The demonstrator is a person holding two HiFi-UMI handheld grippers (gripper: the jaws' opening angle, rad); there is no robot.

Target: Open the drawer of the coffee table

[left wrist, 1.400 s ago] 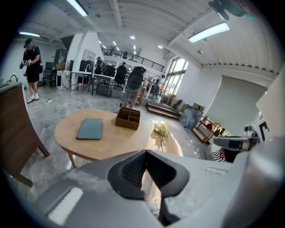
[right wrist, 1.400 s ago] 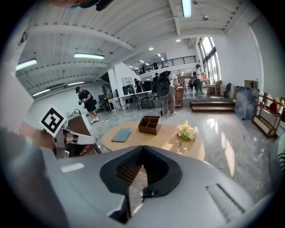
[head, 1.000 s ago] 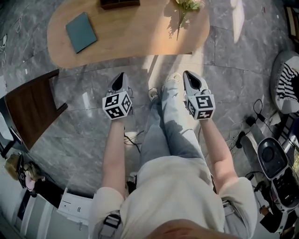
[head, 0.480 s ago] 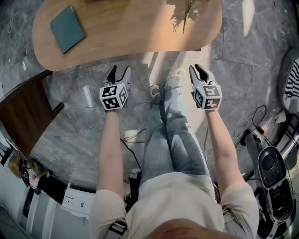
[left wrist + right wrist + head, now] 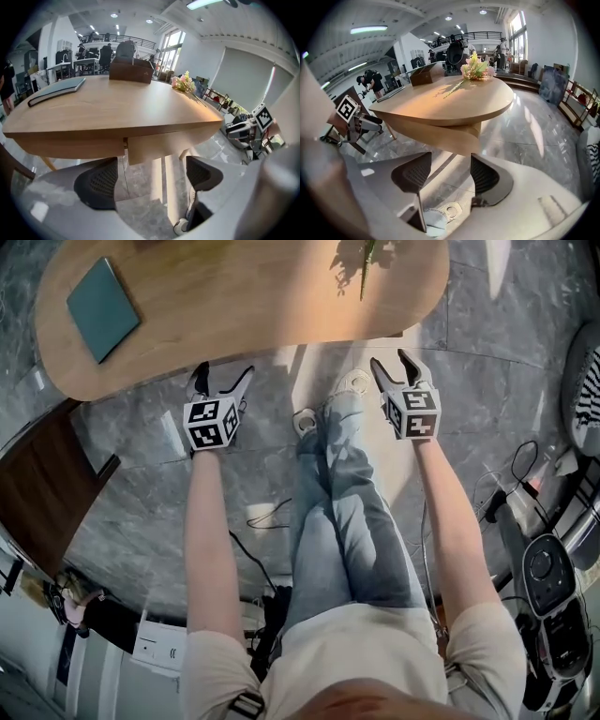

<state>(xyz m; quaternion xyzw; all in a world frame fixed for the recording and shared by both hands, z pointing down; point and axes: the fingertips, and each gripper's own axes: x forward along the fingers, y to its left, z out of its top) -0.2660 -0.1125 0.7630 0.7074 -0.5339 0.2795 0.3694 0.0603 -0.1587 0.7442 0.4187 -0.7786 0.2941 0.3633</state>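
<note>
While left claw and right claw, empty, have just been opening wide, drawer shut

Bare grey floor lies open along the near edge of the coffee table (only the person's own legs cross it, at the middle). Left of the table a dark wooden panel narrows the way, and the tabletop overhangs the drawer front.

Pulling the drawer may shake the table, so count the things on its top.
3: a teal notebook at the left end, a brown box at the far edge, flowers toward the right end. None seems hidden.
</note>
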